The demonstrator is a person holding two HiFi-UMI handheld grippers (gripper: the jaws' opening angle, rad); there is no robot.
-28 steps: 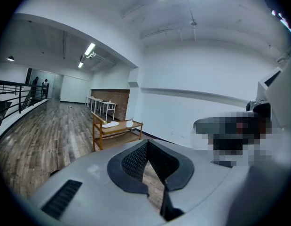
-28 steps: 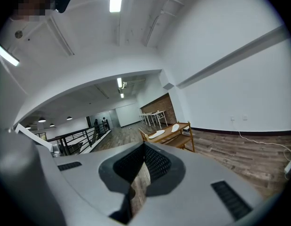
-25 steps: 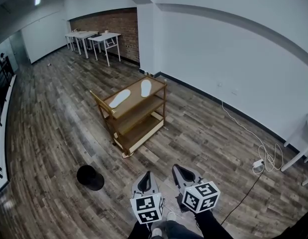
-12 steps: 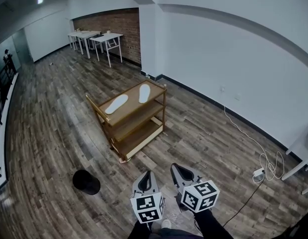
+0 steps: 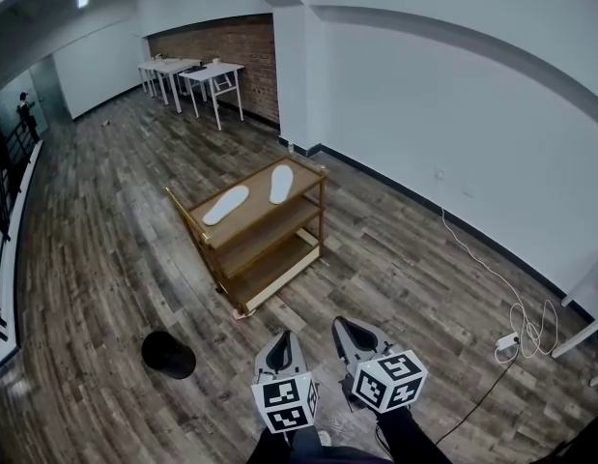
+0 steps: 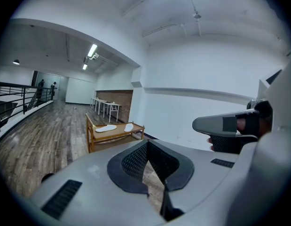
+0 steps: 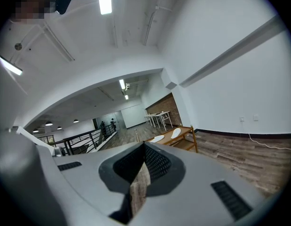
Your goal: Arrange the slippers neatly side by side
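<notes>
Two white slippers lie apart and at different angles on the top shelf of a wooden cart (image 5: 315, 175): one slipper (image 5: 226, 204) on the left, the other slipper (image 5: 281, 184) near the right end. They are far ahead of me. My left gripper (image 5: 282, 340) and right gripper (image 5: 343, 329) hang low near my body, side by side, both shut with nothing between the jaws. The left gripper view shows the cart (image 6: 91, 136) with both slippers (image 6: 106, 129) in the distance beyond the left gripper (image 6: 146, 143). The right gripper view also shows the cart (image 7: 194, 138) far off beyond the right gripper (image 7: 144, 147).
A black round object (image 5: 168, 354) sits on the wood floor left of my grippers. White tables (image 5: 187, 72) stand by the brick wall at the back. A cable and plug block (image 5: 509, 340) lie at the right, near a white table leg (image 5: 579, 312). A railing (image 5: 1, 162) runs along the left.
The head view has shifted slightly, so the cart and black object sit a little differently in frame. Both grippers stay shut in the same place.
</notes>
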